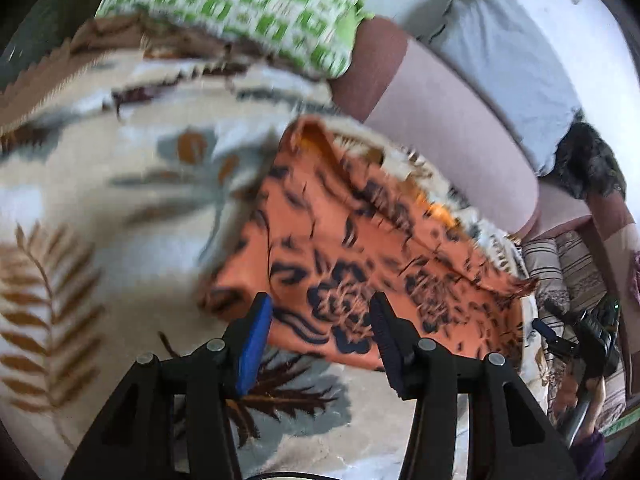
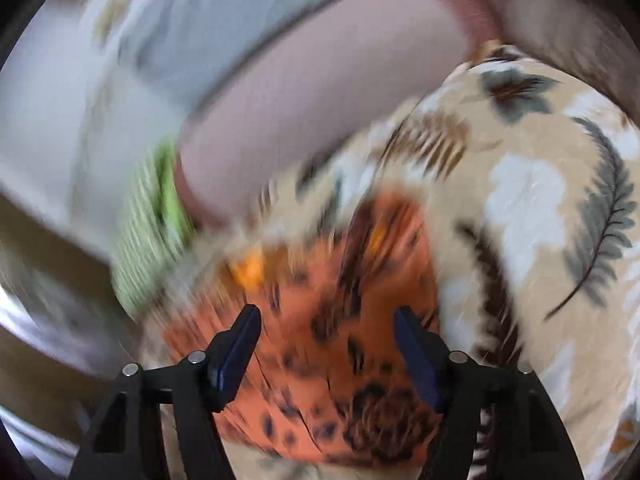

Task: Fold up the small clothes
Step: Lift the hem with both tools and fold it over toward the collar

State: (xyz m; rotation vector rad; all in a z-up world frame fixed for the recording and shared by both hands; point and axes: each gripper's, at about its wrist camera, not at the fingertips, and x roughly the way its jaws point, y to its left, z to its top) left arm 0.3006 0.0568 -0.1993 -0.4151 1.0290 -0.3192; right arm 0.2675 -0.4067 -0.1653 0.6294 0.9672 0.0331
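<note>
An orange cloth with a dark flower print (image 1: 348, 248) lies folded over on a cream blanket with leaf patterns (image 1: 100, 200). My left gripper (image 1: 320, 304) is open just above the cloth's near edge, its jaws wide apart and empty. In the right wrist view the same orange cloth (image 2: 332, 300) lies on the blanket (image 2: 540, 208), heavily blurred by motion. My right gripper (image 2: 326, 316) is open over the cloth, its jaws spread with nothing between them.
A green and white patterned cushion (image 1: 248, 8) lies at the back on the blanket. A pink bolster (image 1: 460, 128) runs along the right side with a grey pillow (image 1: 504, 52) behind it. Striped fabric (image 1: 560, 272) and dark gear (image 1: 596, 336) sit at the far right.
</note>
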